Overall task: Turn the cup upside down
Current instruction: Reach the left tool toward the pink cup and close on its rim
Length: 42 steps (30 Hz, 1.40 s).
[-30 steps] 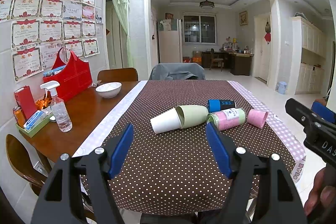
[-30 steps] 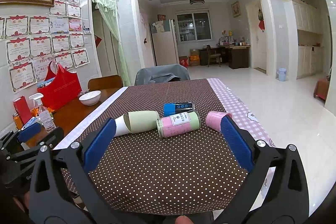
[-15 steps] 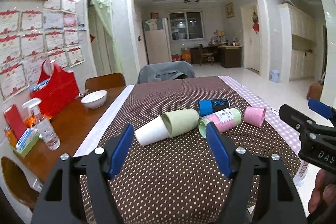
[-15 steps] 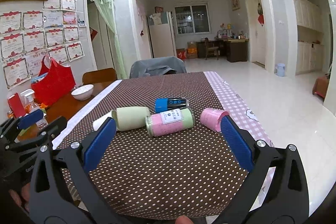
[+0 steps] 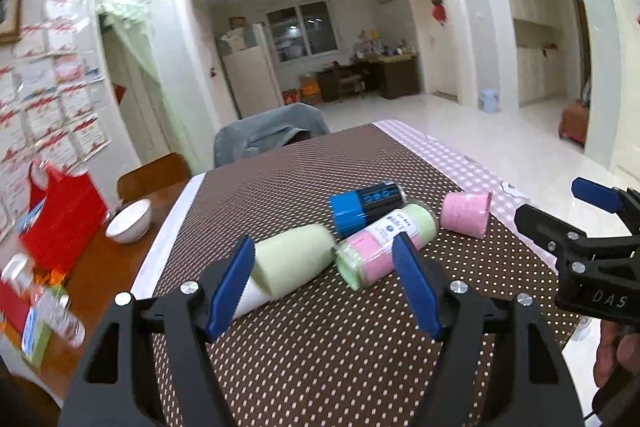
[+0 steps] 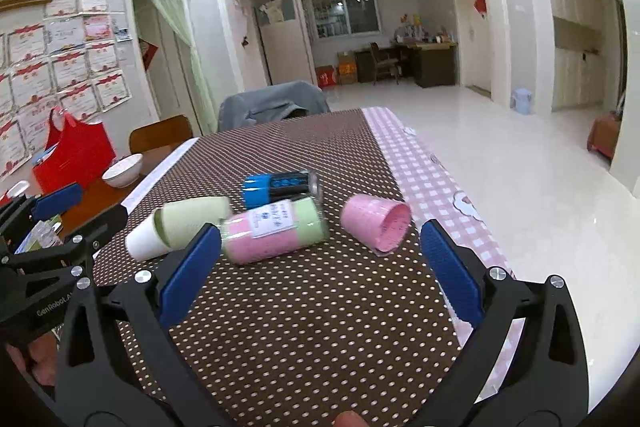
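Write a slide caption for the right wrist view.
Open right claw hovers before a pink cup lying sideways on the dotted tablecloth.

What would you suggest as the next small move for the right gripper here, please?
Probably ease the open right gripper forward and slightly right toward the pink plastic cup. The cup lies on its side on the dotted brown tablecloth, ungrasped, ahead of the blue fingers.

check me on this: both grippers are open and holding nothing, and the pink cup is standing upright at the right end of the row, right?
Not quite. The pink cup is lying on its side, not standing upright; the right wrist view shows its open mouth facing sideways. The rest holds: it is at the right end of the row, and the left gripper and right gripper are both open and holding nothing.
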### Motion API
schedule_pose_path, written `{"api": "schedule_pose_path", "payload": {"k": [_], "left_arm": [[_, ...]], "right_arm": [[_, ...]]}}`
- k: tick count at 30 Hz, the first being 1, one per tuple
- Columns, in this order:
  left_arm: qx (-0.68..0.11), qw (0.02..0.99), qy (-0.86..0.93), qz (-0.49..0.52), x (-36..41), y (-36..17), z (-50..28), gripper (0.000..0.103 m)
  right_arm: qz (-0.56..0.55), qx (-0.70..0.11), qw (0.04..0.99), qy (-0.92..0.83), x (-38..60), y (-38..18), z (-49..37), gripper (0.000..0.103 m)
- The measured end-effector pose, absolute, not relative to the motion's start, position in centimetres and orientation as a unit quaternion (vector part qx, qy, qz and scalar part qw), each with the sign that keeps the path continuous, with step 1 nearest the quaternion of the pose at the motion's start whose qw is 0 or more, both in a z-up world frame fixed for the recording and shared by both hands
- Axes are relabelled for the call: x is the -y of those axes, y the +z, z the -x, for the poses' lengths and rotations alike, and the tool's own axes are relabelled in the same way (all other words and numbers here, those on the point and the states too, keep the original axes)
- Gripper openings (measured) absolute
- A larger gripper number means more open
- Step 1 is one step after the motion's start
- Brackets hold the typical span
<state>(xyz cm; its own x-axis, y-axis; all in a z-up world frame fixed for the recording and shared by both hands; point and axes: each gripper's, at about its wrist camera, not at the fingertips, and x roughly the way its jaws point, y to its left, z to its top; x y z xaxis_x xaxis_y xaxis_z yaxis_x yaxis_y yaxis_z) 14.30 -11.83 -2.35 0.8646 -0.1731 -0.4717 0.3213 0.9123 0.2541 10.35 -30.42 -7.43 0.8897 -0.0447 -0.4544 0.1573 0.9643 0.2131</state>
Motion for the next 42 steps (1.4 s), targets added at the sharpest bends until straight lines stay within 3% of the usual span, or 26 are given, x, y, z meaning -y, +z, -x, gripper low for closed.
{"api": "schedule_pose_path", "payload": {"k": [9,26,42], "left_arm": [[-0.257,0.908,-0.203,-0.261,17.9,-4.3,-19.8,0.07],[-0.32,0.72,-0.398,-0.47,29.1,-11.8,-26.7,0.07],[-0.285,0.556,-0.475,-0.619,34.9,-14.0,-28.3,0.07]], "right_arm": [[-0.155,-0.272,0.946,-0.083,34.8,-10.0,-12.7,0.097],[-0.204,-0.339,0.911,-0.117,40.9,-13.8,-14.9,0.097],[-0.239,-0.358,0.895,-0.12,44.5,-15.3,-15.6,0.097]]}}
